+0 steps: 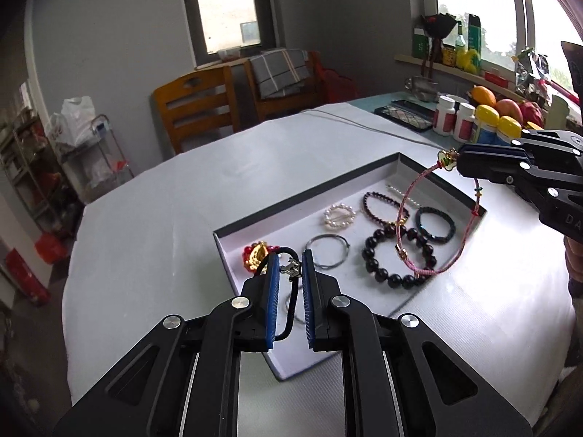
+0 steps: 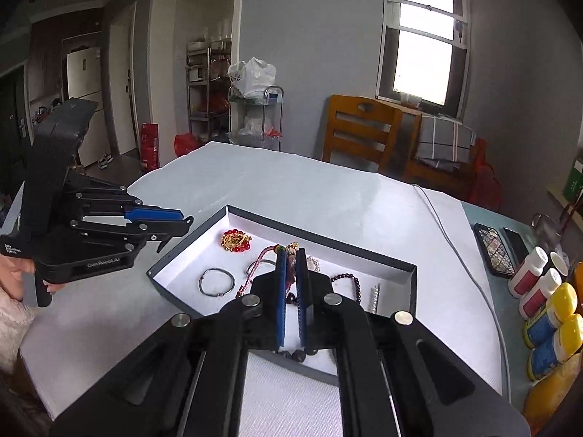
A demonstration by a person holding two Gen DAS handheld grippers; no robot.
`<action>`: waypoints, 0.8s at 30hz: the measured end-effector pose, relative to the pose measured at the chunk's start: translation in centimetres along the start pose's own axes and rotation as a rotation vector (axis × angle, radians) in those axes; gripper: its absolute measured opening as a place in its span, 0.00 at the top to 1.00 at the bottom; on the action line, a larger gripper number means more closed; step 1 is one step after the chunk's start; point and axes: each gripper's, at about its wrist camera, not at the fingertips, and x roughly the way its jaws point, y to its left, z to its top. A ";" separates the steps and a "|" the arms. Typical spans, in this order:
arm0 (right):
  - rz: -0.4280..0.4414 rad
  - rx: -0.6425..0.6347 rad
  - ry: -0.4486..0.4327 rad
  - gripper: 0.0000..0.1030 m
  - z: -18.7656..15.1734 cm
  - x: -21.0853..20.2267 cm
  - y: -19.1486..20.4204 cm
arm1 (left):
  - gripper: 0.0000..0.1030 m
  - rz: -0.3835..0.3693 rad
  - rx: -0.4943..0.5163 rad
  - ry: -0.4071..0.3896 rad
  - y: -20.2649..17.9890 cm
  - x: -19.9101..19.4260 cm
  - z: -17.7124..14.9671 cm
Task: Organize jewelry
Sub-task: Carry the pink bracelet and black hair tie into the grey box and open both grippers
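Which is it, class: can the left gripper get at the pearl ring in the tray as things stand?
Probably not yet. The left gripper is shut on a black cord bracelet, so its jaws are occupied, though the pearl ring lies uncovered in the tray.

Both wrist views look down close over the tray [image 1: 313,196] on the tabletop [image 1: 153,240], from adjacent sides, each catching the other claw

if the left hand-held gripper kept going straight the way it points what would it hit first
Probably the red and gold charm bracelet in the near corner of the tray, just past the left hand-held gripper, which holds a black cord bracelet. Depth is unclear.
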 end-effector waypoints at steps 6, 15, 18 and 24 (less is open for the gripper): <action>0.075 0.065 0.049 0.95 -0.3 4.4 0.1 | 0.87 0.033 -0.021 0.051 0.6 3.9 0.6; 0.100 0.042 0.149 0.95 -2.7 7.9 0.7 | 0.87 0.034 -0.036 0.123 1.3 6.7 -1.2; 0.097 0.047 0.164 0.95 -3.0 8.3 0.6 | 0.87 0.030 -0.042 0.143 1.5 7.3 -1.6; 0.103 0.027 0.206 0.95 -3.6 9.2 0.8 | 0.87 0.031 -0.043 0.162 1.6 8.1 -2.1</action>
